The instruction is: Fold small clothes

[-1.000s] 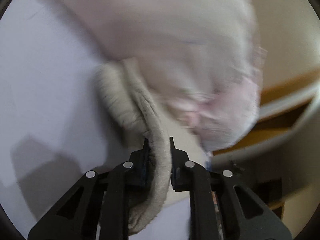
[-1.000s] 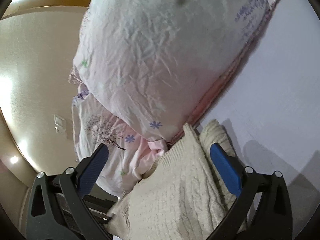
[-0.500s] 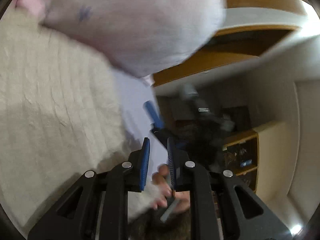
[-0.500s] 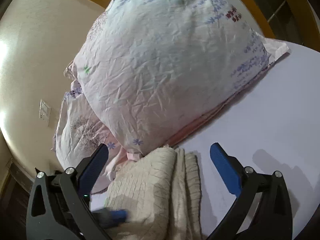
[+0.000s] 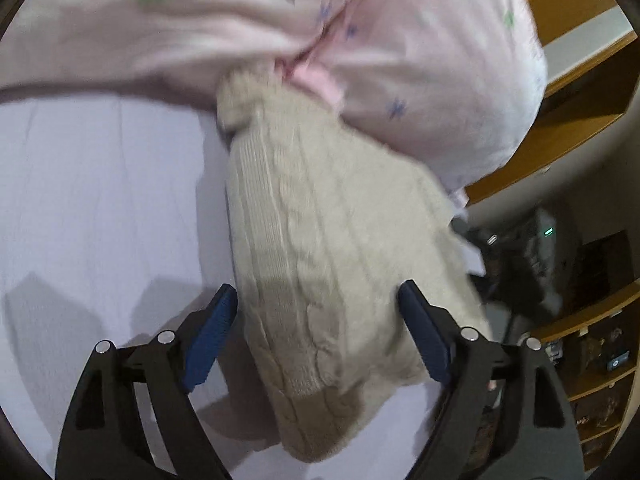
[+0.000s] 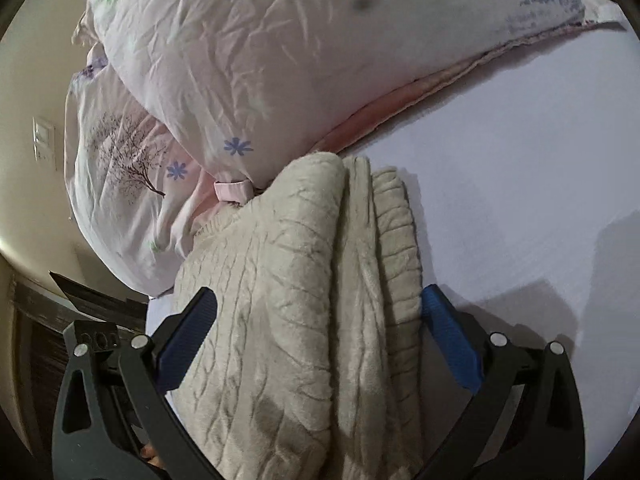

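A smooth lilac sheet covers the bed, with 2 crinkled floral pillows stacked on it. A cream cable-knit sweater, folded into thick layers, lies on the sheet, butting against the pillows. Both the left gripper and right gripper are spread wide, straddling the sweater.

The sweater is cream cable-knit wool, nubbly and matt. The pillow above it is thin crinkled cotton, printed (faint flowers). The bed sheet looks smooth, matt cloth. Shelves at right are glossy wood.
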Available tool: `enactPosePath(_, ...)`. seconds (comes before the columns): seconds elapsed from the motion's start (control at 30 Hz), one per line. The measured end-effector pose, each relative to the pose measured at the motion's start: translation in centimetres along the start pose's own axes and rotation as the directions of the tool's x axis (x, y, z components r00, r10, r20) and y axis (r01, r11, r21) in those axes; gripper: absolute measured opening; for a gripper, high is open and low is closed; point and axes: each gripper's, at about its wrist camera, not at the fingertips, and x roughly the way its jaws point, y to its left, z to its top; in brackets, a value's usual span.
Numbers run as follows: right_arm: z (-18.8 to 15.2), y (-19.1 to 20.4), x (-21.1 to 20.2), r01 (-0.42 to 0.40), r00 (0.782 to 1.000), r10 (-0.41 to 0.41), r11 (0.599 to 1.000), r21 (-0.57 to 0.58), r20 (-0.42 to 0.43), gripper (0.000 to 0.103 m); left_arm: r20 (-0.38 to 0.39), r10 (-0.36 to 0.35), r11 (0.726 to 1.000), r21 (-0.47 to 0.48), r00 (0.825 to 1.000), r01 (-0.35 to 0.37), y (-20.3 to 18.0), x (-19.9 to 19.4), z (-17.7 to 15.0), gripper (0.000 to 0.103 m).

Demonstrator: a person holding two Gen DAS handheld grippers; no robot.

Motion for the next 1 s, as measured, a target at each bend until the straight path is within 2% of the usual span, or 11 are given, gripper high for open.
enactPosePath(0.07, -0.4, 0.8, 0.6, 0.010, 1.000, -0.010, 0.999, -0.039, -0.004, 0.088, 0.026, 0.007, 0.999, 0.046, 1.000, -0.008, -0.9, 0.6, -0.7, 0.088)
enactPosePath(0.13, -0.6, 1.3, 0.7, 0.030, 1.000, -0.030, 0.998, -0.064, -0.007, 0.045, 0.036, 0.022, 0.997, 0.077, 0.999, -0.025, -2.1, 1.0, -0.9, 0.082)
enactPosePath(0.23, -1.3, 2.0, 0.6, -0.073, 0.997, 0.073, 0.996, -0.058, -0.008, 0.040, 0.027, -0.022, 0.998, 0.060, 0.999, 0.020, -1.4, 0.2, -0.7, 0.048)
enactPosePath(0.33, -2.7, 4.0, 1.3, -0.224, 0.973, 0.219, 0.972, -0.073, -0.065, 0.038, 0.035, -0.068, 0.993, 0.096, 0.997, 0.064, 0.2, -4.0, -1.7, 0.042)
enactPosePath(0.47, -5.9, 9.7, 5.5, -0.160, 0.977, 0.118, 0.956, -0.245, -0.177, 0.046, 0.144, 0.073, 0.976, 0.193, 0.987, -0.100, 2.4, -10.2, -4.1, 0.051)
enactPosePath(0.6, -6.6, 11.8, 3.6, 0.028, 0.999, -0.037, 0.941, -0.336, -0.019, 0.064, 0.243, 0.256, 0.941, 0.159, 0.936, -0.299, 5.1, -12.9, -5.4, 0.066)
enactPosePath(0.67, -7.0, 12.1, 0.4, 0.018, 0.994, 0.019, 0.943, -0.332, 0.108, 0.065, 0.331, 0.226, 0.948, 0.141, 0.916, -0.285, 4.9, -15.0, -5.9, 0.078)
enactPosePath(0.73, -7.6, 12.5, -0.2, -0.013, 0.995, 0.047, 0.938, -0.346, 0.089, 0.065, 0.376, 0.166, 0.958, 0.157, 0.912, -0.239, 3.9, -15.7, -6.1, 0.082)
enactPosePath(0.8, -8.2, 13.3, 1.3, 0.019, 0.999, -0.007, 0.922, -0.386, 0.032, 0.048, 0.377, 0.110, 0.959, 0.204, 0.920, -0.198, 2.5, -15.1, -6.1, 0.083)
enactPosePath(0.83, -8.5, 13.6, 2.1, 0.061, 0.998, -0.059, 0.905, -0.421, 0.019, 0.018, 0.365, 0.103, 0.956, 0.220, 0.925, -0.193, 1.7, -14.2, -6.0, 0.083)
enactPosePath(1.0, -7.8, 13.5, 2.2, 0.265, 0.961, -0.201, 0.863, -0.430, 0.189, 0.011, 0.282, 0.157, 0.916, 0.318, 0.947, -0.246, -1.4, -8.0, -6.0, 0.081)
